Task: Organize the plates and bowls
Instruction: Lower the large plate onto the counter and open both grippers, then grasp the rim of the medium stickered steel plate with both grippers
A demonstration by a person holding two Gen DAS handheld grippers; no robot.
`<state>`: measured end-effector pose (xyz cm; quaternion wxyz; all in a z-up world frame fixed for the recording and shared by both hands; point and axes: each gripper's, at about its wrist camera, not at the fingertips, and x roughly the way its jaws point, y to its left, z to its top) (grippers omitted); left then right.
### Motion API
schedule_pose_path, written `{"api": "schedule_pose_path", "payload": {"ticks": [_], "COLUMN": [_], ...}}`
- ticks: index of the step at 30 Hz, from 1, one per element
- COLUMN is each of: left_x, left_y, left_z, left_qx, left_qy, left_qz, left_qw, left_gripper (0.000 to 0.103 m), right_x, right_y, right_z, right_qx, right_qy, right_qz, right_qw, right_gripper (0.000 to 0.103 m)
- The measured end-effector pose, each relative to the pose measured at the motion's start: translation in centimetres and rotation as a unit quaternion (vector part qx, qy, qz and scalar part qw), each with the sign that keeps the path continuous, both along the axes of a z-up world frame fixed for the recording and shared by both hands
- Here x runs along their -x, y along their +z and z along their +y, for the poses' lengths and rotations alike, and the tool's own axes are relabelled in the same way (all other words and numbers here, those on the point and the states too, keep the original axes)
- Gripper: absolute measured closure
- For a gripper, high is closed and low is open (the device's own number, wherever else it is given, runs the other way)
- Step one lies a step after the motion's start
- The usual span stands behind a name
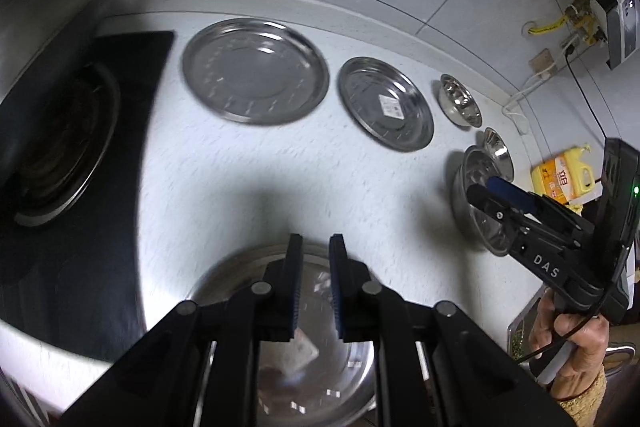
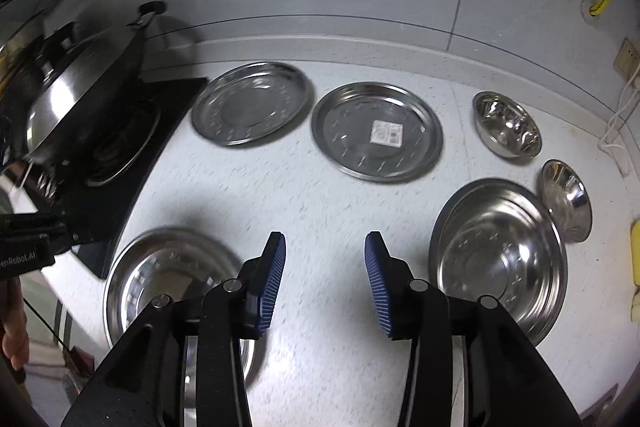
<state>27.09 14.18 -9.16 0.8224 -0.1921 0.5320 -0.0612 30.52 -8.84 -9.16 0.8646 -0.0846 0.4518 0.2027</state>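
Plates and bowls lie spread over the white counter (image 2: 320,211), none stacked yet. Two steel plates sit at the back — a plain plate (image 2: 252,103) beside the stove (image 2: 120,155), and a labelled plate (image 2: 376,131) to its right. Two small bowls, a far one (image 2: 508,125) and a tilted one (image 2: 566,199), sit near the wall; a big bowl (image 2: 500,259) and a wide dish (image 2: 168,291) lie close to me.

My left gripper (image 1: 314,247) hangs over the wide dish with its fingers nearly together and nothing between them. My right gripper (image 2: 324,251) has its fingers part-way apart, empty, above bare counter between the wide dish and the big bowl.

The risk I see: these pieces are thin-rimmed and slick, so a shallow pinch on a rim could slip and send one clattering into its neighbour. The tilted bowl leans against the big bowl — lifting the big one first would likely tip it over. Both pictures are smeared, so a rushed approach could miss a rim.

Only the left wrist view shows the right gripper from outside, a hand (image 1: 576,343) gripping its handle, plus a yellow bottle (image 1: 564,179). Only the right wrist view shows the pan (image 2: 88,91) on the stove clearly.
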Motion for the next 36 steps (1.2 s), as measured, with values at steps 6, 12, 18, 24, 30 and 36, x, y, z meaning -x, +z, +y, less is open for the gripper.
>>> {"api": "schedule_pose_path", "payload": {"ticks": [6, 12, 18, 24, 30, 36], "left_x": [-4.8, -8.5, -11.7, -15.2, -17.2, -18.5], "left_y": [-1.5, -3.2, -4.6, -7.0, -9.1, -10.2], "left_z": [-0.9, -2.7, -4.4, -5.6, -6.2, -6.3], "left_qx": [0.017, 0.032, 0.043, 0.039, 0.046, 0.058], "left_qy": [-0.038, -0.054, -0.045, -0.015, 0.011, 0.035], "left_qz": [0.003, 0.018, 0.03, 0.053, 0.071, 0.072], "left_qw": [0.9991, 0.9979, 0.9976, 0.9977, 0.9963, 0.9951], "left_gripper": [0.091, 0.09, 0.072, 0.072, 0.072, 0.072], "right_x": [-3.7, -6.6, -9.9, -14.6, -18.4, -20.6], "right_y": [-0.4, -1.6, -2.8, -4.5, -6.4, -8.0], "right_z": [1.6, 1.4, 0.3, -1.2, -1.5, -2.0], "right_qx": [0.017, 0.036, 0.053, 0.065, 0.068, 0.073], "right_qy": [-0.033, -0.054, -0.061, -0.048, -0.029, -0.023], "right_qz": [0.001, 0.015, 0.023, 0.044, 0.065, 0.082], "right_qw": [0.999, 0.998, 0.996, 0.996, 0.995, 0.994], "right_gripper": [0.066, 0.066, 0.066, 0.064, 0.063, 0.063]}}
